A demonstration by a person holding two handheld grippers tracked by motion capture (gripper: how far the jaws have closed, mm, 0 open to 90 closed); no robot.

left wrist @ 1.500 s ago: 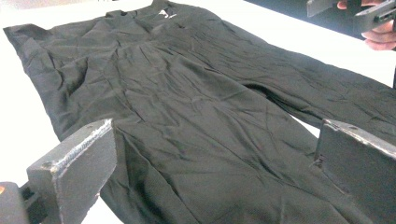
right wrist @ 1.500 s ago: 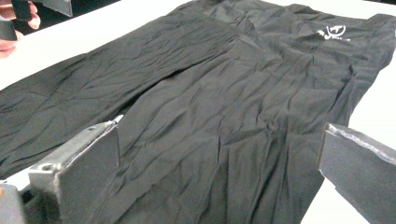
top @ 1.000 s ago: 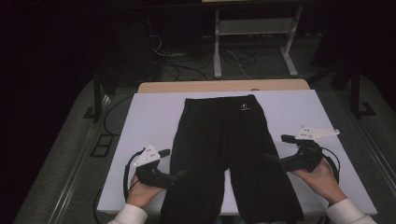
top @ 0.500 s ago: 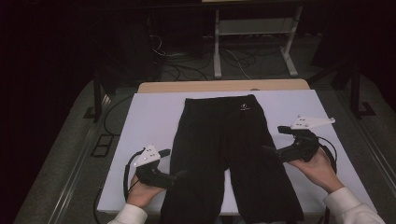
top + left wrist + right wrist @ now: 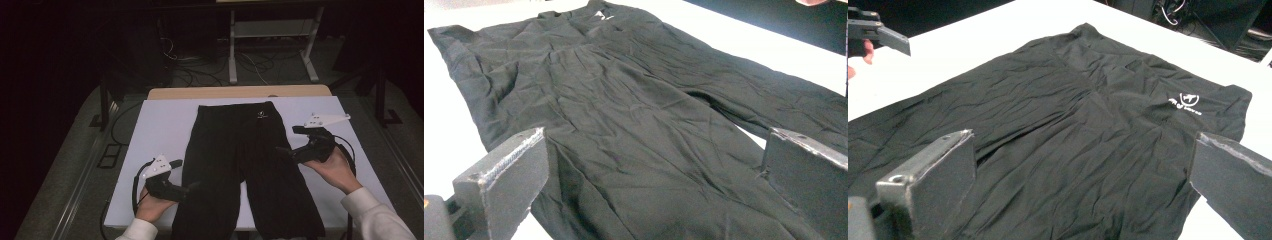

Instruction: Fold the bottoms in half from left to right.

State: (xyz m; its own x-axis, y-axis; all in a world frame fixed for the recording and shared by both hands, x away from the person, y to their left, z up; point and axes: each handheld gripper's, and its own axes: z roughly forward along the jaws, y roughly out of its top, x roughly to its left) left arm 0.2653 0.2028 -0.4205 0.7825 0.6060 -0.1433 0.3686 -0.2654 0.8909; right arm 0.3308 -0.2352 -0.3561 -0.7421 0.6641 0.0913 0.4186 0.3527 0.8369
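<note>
I have a pair of black shorts point(image 5: 247, 165) spread flat on the white tabletop point(image 5: 160, 125), waistband toward the far edge, the two legs running back to the near edge and hanging just over it. A small white logo point(image 5: 261, 114) sits near the waistband, on the right half. My left gripper point(image 5: 192, 188) lies low by the near left corner, its tips at the outer hem of the left leg; in the left gripper view the jaws stand wide apart with the cloth between and beyond them, pinching nothing. My right gripper point(image 5: 282, 150) hovers at the right side seam, about midway between the near and far edges, and its own view shows its jaws spread as well, the fabric and logo point(image 5: 1184, 103) ahead of them.

I judge this to be the approach before a fold: both tools are lining up on the outer edges and neither has a grip. Next I need each pair of jaws to drop onto a seam, slide one finger under the cloth and close on both layers, so the shorts lift evenly rather than bunching
</note>
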